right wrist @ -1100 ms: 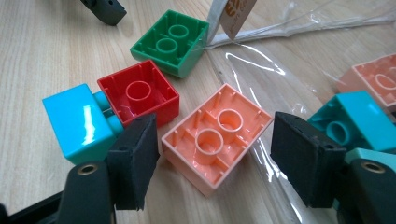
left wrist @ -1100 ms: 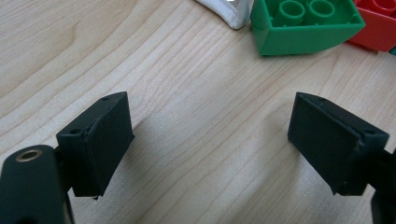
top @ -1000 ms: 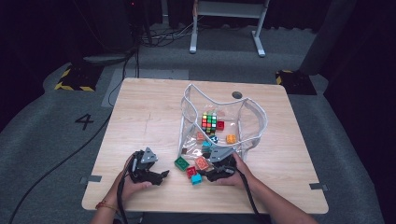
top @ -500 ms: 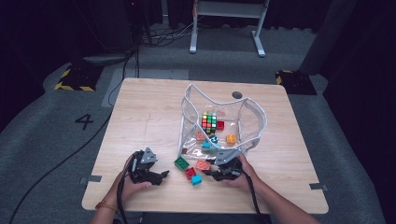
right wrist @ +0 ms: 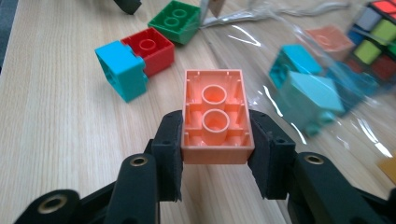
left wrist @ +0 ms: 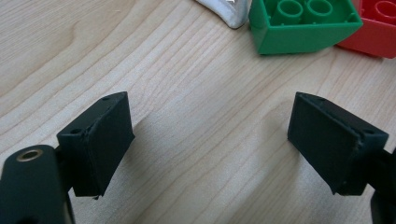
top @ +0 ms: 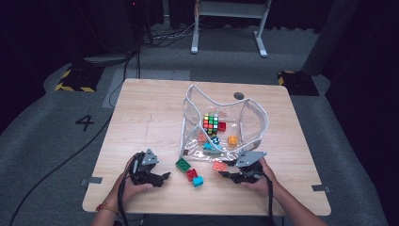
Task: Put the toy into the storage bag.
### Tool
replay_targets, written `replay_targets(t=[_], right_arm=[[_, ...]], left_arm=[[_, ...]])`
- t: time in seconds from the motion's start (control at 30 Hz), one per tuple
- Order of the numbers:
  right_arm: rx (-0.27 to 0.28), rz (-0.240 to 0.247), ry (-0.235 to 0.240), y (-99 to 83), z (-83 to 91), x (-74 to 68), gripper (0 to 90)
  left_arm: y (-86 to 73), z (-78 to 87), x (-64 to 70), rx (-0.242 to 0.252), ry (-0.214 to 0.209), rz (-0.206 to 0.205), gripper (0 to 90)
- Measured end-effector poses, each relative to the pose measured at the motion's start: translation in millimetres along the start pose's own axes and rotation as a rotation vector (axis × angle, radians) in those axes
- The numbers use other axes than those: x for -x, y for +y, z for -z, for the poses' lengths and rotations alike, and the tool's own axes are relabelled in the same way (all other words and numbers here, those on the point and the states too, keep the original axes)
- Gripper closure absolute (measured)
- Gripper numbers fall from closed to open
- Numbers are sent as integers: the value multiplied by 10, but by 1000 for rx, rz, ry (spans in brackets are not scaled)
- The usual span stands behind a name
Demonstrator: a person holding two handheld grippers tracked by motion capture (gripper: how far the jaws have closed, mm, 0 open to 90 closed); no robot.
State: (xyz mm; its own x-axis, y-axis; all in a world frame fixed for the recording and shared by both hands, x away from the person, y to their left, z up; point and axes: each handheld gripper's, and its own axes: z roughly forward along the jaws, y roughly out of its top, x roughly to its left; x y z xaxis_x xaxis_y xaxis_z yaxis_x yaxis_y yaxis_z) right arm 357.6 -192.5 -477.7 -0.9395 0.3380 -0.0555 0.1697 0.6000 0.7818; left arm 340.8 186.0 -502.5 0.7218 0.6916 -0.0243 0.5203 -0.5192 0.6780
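Observation:
My right gripper [right wrist: 215,128] is shut on a salmon-orange brick [right wrist: 216,116], whose hollow underside faces the camera. In the high view that brick [top: 219,165] sits low over the table at the mouth of the clear bag [top: 249,117], with the right gripper [top: 227,171] at its right. My left gripper [left wrist: 215,135] stands open over bare wood with nothing between its jaws. A green brick [left wrist: 303,23] and a red brick [left wrist: 378,25] lie just beyond it. The left gripper [top: 164,177] rests at the front left, close to the green brick [top: 183,164].
A red brick [top: 191,174] and a cyan brick [top: 198,181] touch each other between the two grippers. The bag holds a Rubik's cube [top: 211,122] and several small bricks. A dark round hole [top: 239,95] marks the table's far side. The front table edge [top: 207,212] is close to both hands.
My right gripper has drawn to the right, and the orange brick has moved with it, away from the red and cyan bricks. The left gripper has stayed put.

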Motion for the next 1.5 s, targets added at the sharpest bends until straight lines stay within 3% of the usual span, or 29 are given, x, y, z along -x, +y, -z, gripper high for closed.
replay_targets(t=[0.03, 0.17, 0.23, 0.33, 0.73, 1.07, 1.3, 1.5], right_arm=[[11, 19, -2, -28, 46, 35, 589], [4, -35, -30, -136, 238, 84, 590], [25, -10, -42, -191, 318, 144, 590], [27, -20, -86, -274, 434, 188, 590], [44, -106, -210, -569, 887, 452, 590], [59, -153, -282, -605, 1051, 678, 590], [64, -164, -356, -550, 1198, 880, 590], [79, -202, -402, -502, 1319, 1101, 590]], left_arm=[[0, 0, 0, 1, 1, 0, 142], [0, 0, 0, 0, 0, 0, 143], [0, 0, 0, 0, 0, 0, 142], [0, 0, -1, -1, 0, 0, 142], [0, 0, -1, 0, -1, 0, 142], [0, 1, -1, -2, 0, 1, 142], [0, 0, -1, -1, 1, 2, 142], [3, -4, -5, -3, -6, -1, 140]])
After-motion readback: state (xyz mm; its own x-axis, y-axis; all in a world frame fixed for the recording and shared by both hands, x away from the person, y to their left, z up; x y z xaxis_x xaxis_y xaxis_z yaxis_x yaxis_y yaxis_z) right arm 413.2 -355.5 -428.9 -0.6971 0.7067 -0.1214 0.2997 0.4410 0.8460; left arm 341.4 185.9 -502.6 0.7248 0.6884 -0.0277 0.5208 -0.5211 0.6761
